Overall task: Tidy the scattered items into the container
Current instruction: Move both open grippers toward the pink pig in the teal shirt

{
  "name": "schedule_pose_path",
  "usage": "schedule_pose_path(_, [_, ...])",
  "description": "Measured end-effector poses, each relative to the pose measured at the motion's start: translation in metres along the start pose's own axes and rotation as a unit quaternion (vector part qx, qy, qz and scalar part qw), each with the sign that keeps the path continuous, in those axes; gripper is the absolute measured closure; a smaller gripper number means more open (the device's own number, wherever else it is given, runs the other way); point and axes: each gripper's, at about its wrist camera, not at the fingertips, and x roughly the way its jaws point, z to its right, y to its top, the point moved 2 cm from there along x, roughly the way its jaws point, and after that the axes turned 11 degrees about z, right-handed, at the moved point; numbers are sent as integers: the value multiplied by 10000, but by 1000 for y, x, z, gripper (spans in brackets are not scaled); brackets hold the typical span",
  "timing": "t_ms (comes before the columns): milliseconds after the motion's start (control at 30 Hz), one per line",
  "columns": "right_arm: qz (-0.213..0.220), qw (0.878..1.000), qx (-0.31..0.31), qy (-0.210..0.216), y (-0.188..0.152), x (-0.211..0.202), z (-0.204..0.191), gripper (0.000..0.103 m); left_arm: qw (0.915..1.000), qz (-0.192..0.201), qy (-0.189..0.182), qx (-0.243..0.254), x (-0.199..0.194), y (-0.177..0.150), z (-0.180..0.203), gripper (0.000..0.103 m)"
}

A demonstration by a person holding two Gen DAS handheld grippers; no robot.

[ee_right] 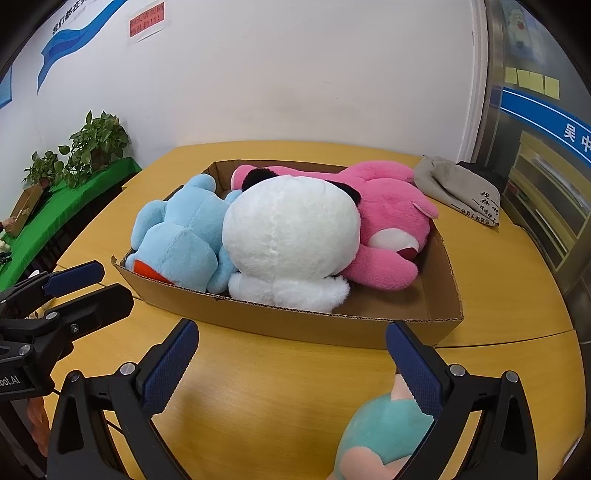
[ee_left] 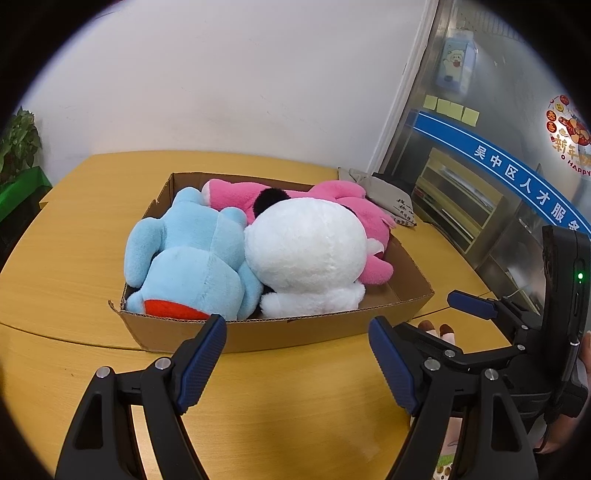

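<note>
White wall (ee_right: 295,74), yellow wooden table (ee_right: 277,387), potted plants (ee_right: 96,140) on green-covered bench (ee_right: 62,206), metal cabinet (ee_left: 480,166).

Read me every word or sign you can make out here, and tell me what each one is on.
"吴中区人才服务": blue band on the glass door.
"新年", "HAPPY": red sticker, cut off.
"oot.AI": left gripper body, cut off.
Red notice, grey bag writing: too blurred.
</note>
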Motion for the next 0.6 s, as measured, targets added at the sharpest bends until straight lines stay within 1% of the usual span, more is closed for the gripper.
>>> schedule_pose_path(500, [28,10000,50,29,-3,-4,6,0,10000,-65,-16,-41,5,-1,4,24])
schedule_pose_path(600, [65,9999,91,75,-4,-7,9,0,9999,-70,-65,-33,6,0,7,24])
